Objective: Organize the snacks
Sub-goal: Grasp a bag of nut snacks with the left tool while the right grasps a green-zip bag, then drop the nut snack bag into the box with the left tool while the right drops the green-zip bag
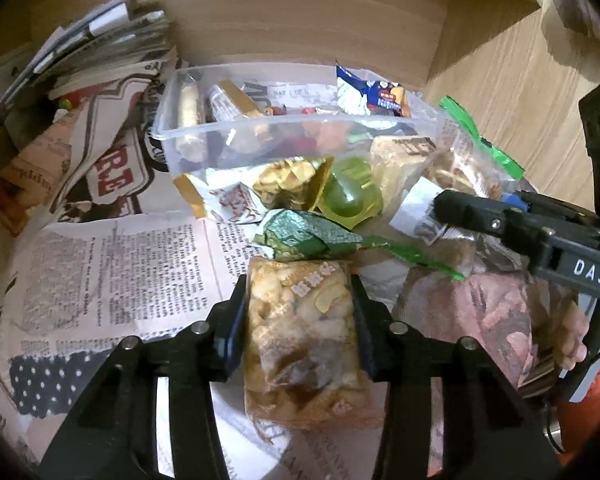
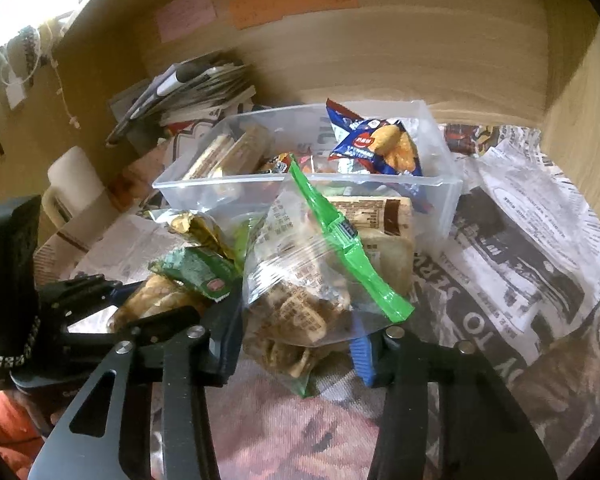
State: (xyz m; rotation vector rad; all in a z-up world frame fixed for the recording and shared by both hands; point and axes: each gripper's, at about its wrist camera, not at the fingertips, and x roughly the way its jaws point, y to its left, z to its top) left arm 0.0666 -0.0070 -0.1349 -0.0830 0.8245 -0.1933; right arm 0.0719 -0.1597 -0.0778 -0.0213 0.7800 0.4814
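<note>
So the left hand-held gripper (image 1: 300, 300), bottom middle of its own view, is pinching a clear packet of nutty snack (image 1: 300, 340), both pads pressed against the packet's sides, with the packet lying on the newspaper-covered surface (image 1: 120, 272). Just above it in the frame sits a crumpled green wrapper (image 1: 304, 236), and beyond that a green jelly cup (image 1: 350, 194) and a gold-edged snack pack (image 1: 288, 180), all piled right in front of the clear plastic bin (image 1: 260, 122). The bin's in the middle of the frame and already has a few bars plus a blue chip bag (image 1: 374, 96) leaning at its right end. The right hand-held gripper (image 2: 300, 332), bottom middle of its view, is clamped on a clear zip bag with a green seal strip (image 2: 312, 276), which looks full of crackers; that bag sits just in front of the bin, leaning on a tan wrapped snack (image 2: 384, 220). Stack of newspapers (image 1: 100, 52) in the upper left. A wooden back panel (image 1: 308, 20) runs across the top.
</note>
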